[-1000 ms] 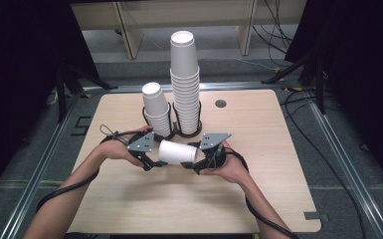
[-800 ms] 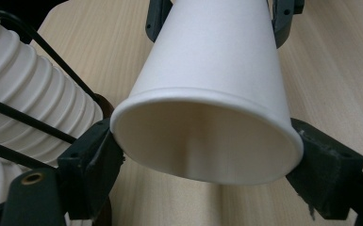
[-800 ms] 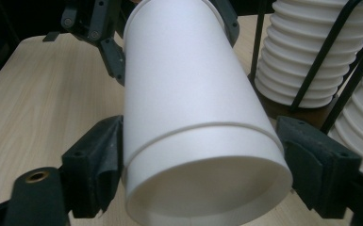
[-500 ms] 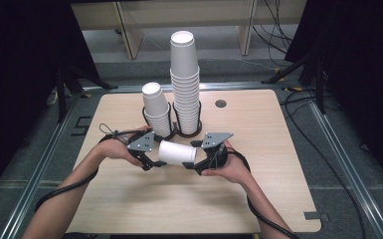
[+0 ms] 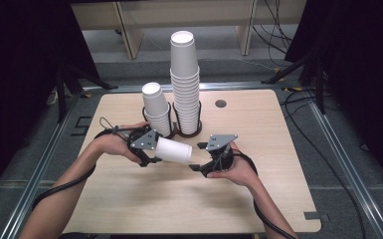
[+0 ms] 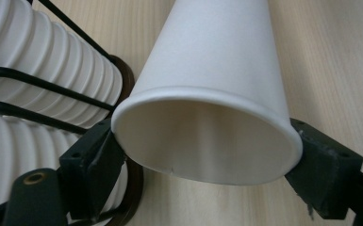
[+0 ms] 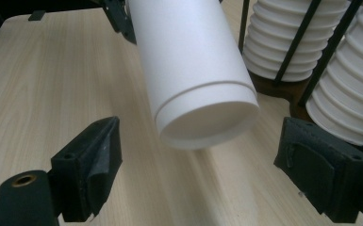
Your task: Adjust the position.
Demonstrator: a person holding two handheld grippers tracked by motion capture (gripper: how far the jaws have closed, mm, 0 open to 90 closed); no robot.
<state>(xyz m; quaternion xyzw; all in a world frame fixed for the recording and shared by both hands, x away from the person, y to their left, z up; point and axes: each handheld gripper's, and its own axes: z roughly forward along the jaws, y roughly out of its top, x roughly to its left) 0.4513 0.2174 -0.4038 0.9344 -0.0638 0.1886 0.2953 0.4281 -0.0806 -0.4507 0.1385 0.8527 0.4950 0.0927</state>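
A white paper cup (image 5: pixel 173 150) lies on its side in the air over the wooden table (image 5: pixel 258 199). My left gripper (image 5: pixel 151 149) is shut on its open rim, a pad on each side of the cup (image 6: pixel 207 94). The cup's closed base (image 7: pixel 207 117) points at my right gripper (image 5: pixel 195 158). That gripper's jaws have just been opening, and they now stand wide on either side of the base without touching it.
A tall stack of white cups (image 5: pixel 185 84) and a shorter stack (image 5: pixel 155 107) stand in a black wire holder (image 5: pixel 179 130) just behind the grippers. A small round grommet (image 5: pixel 221 103) sits at the back of the table. Bare tabletop lies to the front and right.
The right gripper's jaws have spread apart and come off the cup's base. The cup stays level in the left gripper, and both hands have barely shifted.
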